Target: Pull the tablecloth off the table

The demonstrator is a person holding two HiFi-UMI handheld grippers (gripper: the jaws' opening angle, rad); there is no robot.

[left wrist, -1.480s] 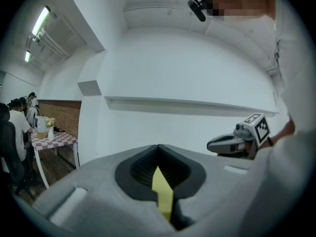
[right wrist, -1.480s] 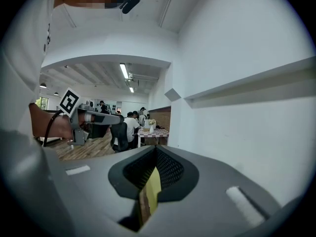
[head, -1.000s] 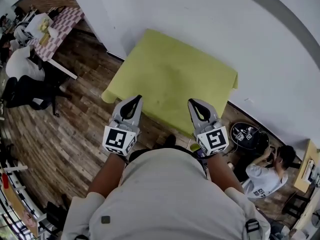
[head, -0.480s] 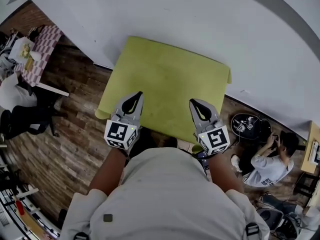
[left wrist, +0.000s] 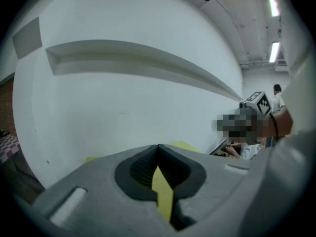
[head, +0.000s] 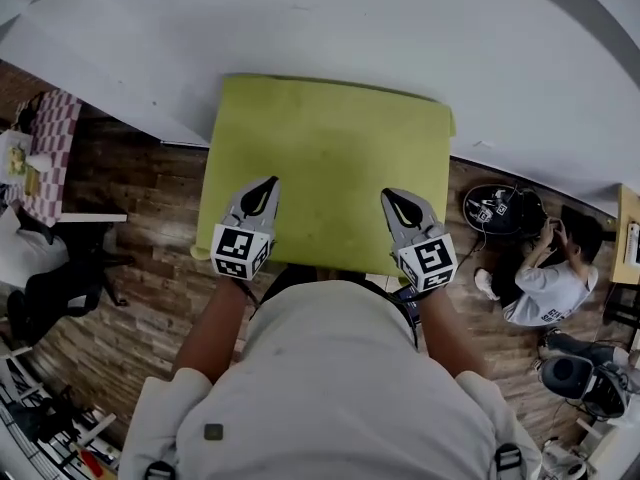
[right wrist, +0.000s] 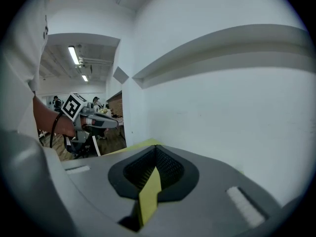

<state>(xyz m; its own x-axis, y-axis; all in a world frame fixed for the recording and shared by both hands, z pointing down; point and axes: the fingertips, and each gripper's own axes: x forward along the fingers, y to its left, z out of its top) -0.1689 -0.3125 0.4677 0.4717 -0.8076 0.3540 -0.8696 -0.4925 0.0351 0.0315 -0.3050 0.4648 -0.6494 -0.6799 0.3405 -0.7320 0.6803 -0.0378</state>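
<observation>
Table: in the head view its top lies wholly under the yellow-green tablecloth (head: 330, 158).
Cloth's near edge: at lower centre of the head view, partly masked by the person's torso (head: 330, 388) and the marker cubes (head: 240, 251).
Hands: tucked behind those cubes, out of sight.
Cloth in the gripper views: only a thin strip shows, pinched in the left gripper (left wrist: 158, 149) and the right gripper (right wrist: 155, 149); their grey bodies block most of the rest.
Checkered table (head: 50, 128): cut off by the left edge; the things on it are too small to tell.
Seated person (head: 545, 288), right: whatever the hands hold is too small to make out.
</observation>
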